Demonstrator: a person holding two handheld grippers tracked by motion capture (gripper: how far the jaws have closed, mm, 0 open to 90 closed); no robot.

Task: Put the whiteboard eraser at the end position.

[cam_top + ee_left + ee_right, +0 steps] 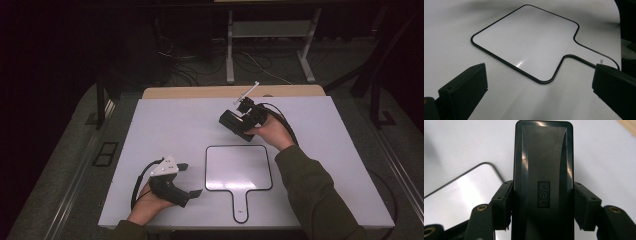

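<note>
A small whiteboard with a black rim and a handle lies flat near the table's front edge; it is also in the left gripper view and at the left of the right gripper view. My right gripper is shut on a black eraser block and holds it above the table behind the whiteboard. Both jaws press the eraser's long sides. My left gripper rests at the front left, open and empty, its jaws pointing toward the whiteboard's handle.
The white table has a wooden strip along its far edge. Behind it stand metal frame legs and cables on the dark floor. A sleeved forearm crosses the table's front right.
</note>
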